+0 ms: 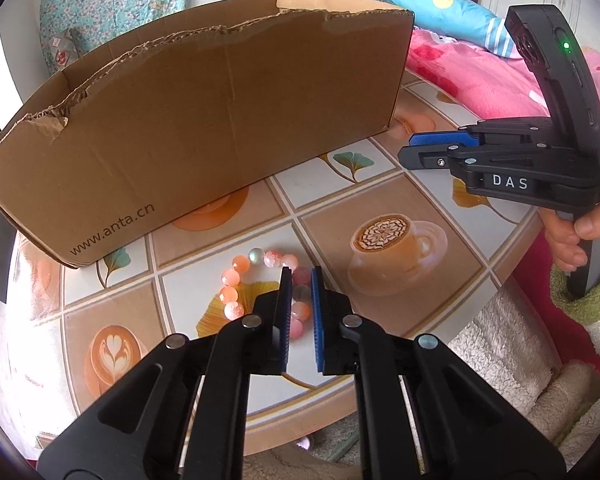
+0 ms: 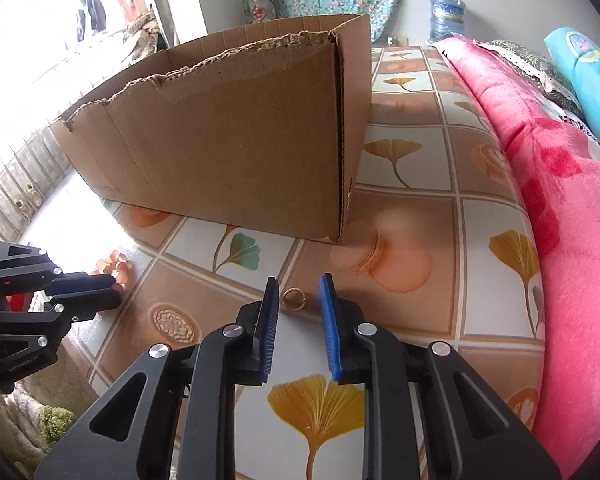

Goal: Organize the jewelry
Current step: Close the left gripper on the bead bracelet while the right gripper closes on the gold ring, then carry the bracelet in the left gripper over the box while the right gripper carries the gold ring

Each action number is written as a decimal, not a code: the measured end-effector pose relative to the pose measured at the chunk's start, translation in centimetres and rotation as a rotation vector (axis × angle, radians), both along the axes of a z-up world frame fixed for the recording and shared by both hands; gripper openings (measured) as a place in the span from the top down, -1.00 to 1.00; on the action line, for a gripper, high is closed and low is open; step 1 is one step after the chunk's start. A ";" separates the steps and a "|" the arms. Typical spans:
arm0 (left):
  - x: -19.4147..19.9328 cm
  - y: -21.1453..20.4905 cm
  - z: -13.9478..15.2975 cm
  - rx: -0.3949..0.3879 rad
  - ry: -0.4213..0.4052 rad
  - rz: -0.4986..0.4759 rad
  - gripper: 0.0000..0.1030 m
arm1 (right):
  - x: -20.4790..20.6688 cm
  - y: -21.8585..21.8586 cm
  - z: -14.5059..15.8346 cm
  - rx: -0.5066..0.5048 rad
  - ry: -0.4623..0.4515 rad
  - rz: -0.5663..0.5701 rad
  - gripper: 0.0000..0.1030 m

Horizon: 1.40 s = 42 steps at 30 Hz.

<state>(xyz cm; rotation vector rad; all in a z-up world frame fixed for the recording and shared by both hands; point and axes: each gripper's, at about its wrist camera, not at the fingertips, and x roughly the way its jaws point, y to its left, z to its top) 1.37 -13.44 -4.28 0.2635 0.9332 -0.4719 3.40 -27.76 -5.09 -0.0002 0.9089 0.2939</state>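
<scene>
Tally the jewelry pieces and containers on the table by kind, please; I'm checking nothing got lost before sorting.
Bead bracelet: 1
Gold ring: 1
Cardboard box: 1
Total: 3

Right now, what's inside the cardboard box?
Only the upper inside of the far wall of the cardboard box shows, bare brown cardboard. The near wall covers its floor, so I cannot tell whether anything lies in it.
</scene>
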 end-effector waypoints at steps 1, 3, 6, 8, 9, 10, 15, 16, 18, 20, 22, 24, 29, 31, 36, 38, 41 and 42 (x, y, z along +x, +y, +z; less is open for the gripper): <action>0.0 0.0 0.0 -0.002 0.000 0.002 0.84 | -0.1 0.1 0.0 -0.004 -0.002 -0.006 0.61; 0.1 0.1 0.0 -0.007 0.002 0.003 0.84 | -0.3 0.4 0.0 -0.014 -0.006 -0.016 0.63; 0.2 0.2 0.0 -0.015 0.006 0.002 0.84 | -0.7 0.9 -0.1 -0.047 -0.014 -0.020 0.63; 0.2 0.3 0.0 -0.018 0.003 0.000 0.84 | -0.9 1.2 -0.1 -0.064 -0.022 -0.023 0.67; 0.1 0.5 0.0 -0.020 0.002 -0.001 0.84 | -0.9 1.3 -0.1 -0.065 -0.023 -0.022 0.70; 0.1 0.6 0.0 -0.023 -0.001 0.000 0.84 | -0.8 1.3 -0.1 -0.060 -0.019 -0.020 0.79; -0.2 1.0 0.1 -0.036 -0.011 0.000 0.84 | -0.5 1.2 0.0 -0.054 -0.009 -0.032 0.82; -0.2 1.1 0.1 -0.041 -0.009 0.001 0.84 | -0.5 1.0 0.0 -0.036 -0.001 -0.040 0.82; -0.3 1.6 0.3 -0.059 -0.009 0.005 0.84 | -0.5 0.7 0.1 -0.015 0.007 -0.053 0.82; -0.4 2.2 0.8 -0.087 -0.016 0.010 0.84 | -0.6 0.4 0.5 0.003 0.007 -0.065 0.82; -0.5 2.8 1.4 -0.111 -0.023 0.015 0.84 | -0.7 0.1 1.0 0.026 0.003 -0.075 0.82; -0.6 3.6 2.2 -0.146 -0.021 0.025 0.84 | -1.0 -0.1 1.7 0.055 0.000 -0.083 0.82; -0.6 6.2 4.7 -0.311 -0.011 0.052 0.84 | -2.3 -0.5 4.4 0.105 -0.041 -0.099 0.82; -0.4 7.0 5.8 -0.388 -0.004 0.058 0.84 | -2.6 -0.6 5.7 0.125 -0.059 -0.102 0.82; -0.4 7.9 9.3 -0.527 -0.031 0.031 0.84 | -3.3 -0.8 9.8 0.174 -0.131 -0.096 0.82; -0.3 8.1 10.9 -0.570 -0.045 0.012 0.84 | -3.3 -0.7 11.7 0.190 -0.171 -0.085 0.82; 0.2 8.3 13.5 -0.625 -0.073 -0.023 0.84 | -2.7 -0.5 14.3 0.212 -0.228 -0.058 0.82; 0.5 8.2 14.4 -0.638 -0.085 -0.033 0.84 | -2.2 -0.3 15.1 0.219 -0.245 -0.043 0.82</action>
